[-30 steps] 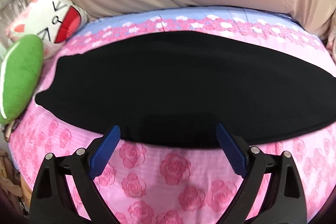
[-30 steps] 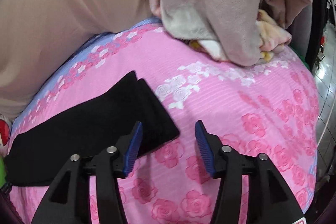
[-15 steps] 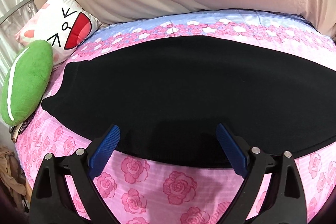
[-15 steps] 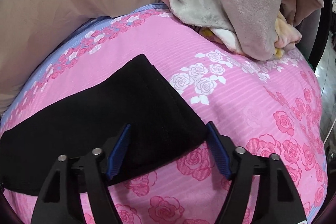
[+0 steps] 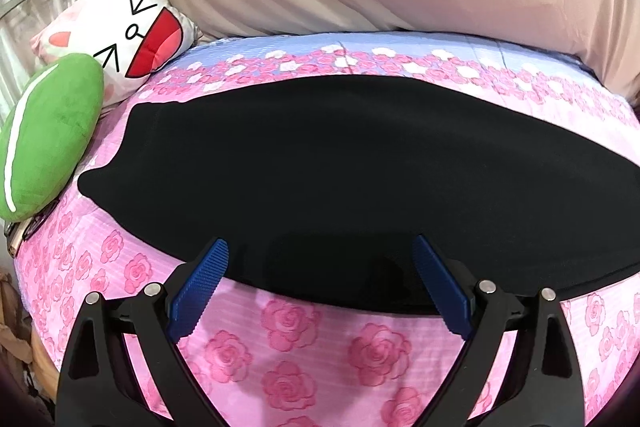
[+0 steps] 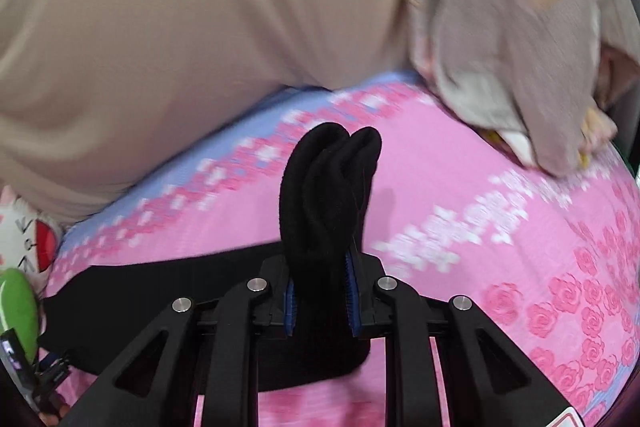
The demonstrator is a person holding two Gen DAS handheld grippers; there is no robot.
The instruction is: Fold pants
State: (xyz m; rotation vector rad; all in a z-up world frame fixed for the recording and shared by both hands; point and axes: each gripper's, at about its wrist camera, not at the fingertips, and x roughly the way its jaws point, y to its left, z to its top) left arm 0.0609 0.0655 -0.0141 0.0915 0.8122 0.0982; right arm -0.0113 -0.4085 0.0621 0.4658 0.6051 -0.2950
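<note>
Jaws of the right gripper [image 6: 320, 301] pinch a bunched end of the black pants [image 5: 340, 179] lifted off the bed [image 5: 304, 355], while the left gripper [image 5: 320, 287] gapes wide over their near edge

Both tools share one build: the left tool [image 5: 320, 287] and right tool [image 6: 320, 295] have matte black, angular frames with triangular cut-outs. Round silver screws [image 5: 486, 285] mark the pivots. The fingers carry ridged blue pads [image 5: 200, 291].
</note>
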